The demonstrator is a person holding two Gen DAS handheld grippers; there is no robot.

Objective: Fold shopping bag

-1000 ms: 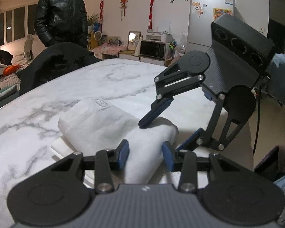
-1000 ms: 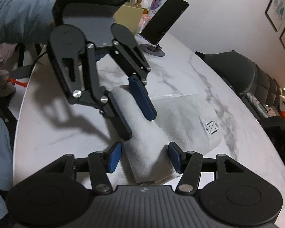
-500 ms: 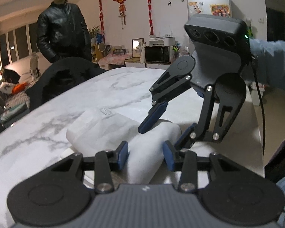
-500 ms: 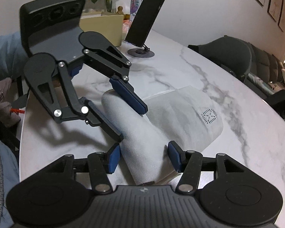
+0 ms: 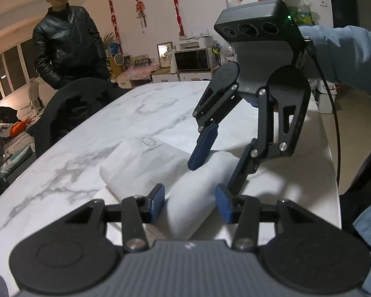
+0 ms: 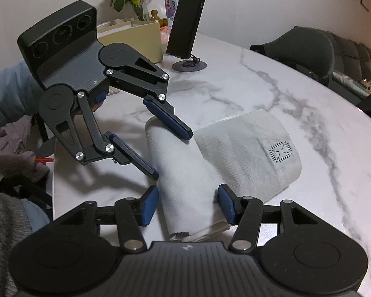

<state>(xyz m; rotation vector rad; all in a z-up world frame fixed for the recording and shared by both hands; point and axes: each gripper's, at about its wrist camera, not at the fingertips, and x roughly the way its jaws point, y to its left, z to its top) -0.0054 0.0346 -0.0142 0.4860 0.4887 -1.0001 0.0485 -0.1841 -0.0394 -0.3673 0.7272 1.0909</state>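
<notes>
Both grippers, left (image 5: pixel 190 203) and right (image 6: pixel 188 205), straddle the folded bag (image 6: pixel 235 148), jaws open.

The folded white non-woven shopping bag (image 6: pixel 235 153) lies on the white grey-veined marble table (image 6: pixel 259 84), near its edge, with one end doubled up into a raised fold. The black left gripper (image 6: pixel 172 152) and the black right gripper (image 5: pixel 210 170) face each other across that fold, each with jaws apart on either side of it. In the right wrist view, a black phone on a round stand (image 6: pixel 186 27) stands behind the bag, a pale yellow box (image 6: pixel 136 39) to its left. A dark padded chair (image 5: pixel 76 113) sits at the table's far side, a person in a black jacket (image 5: pixel 66 47) behind it, apparently standing.
</notes>
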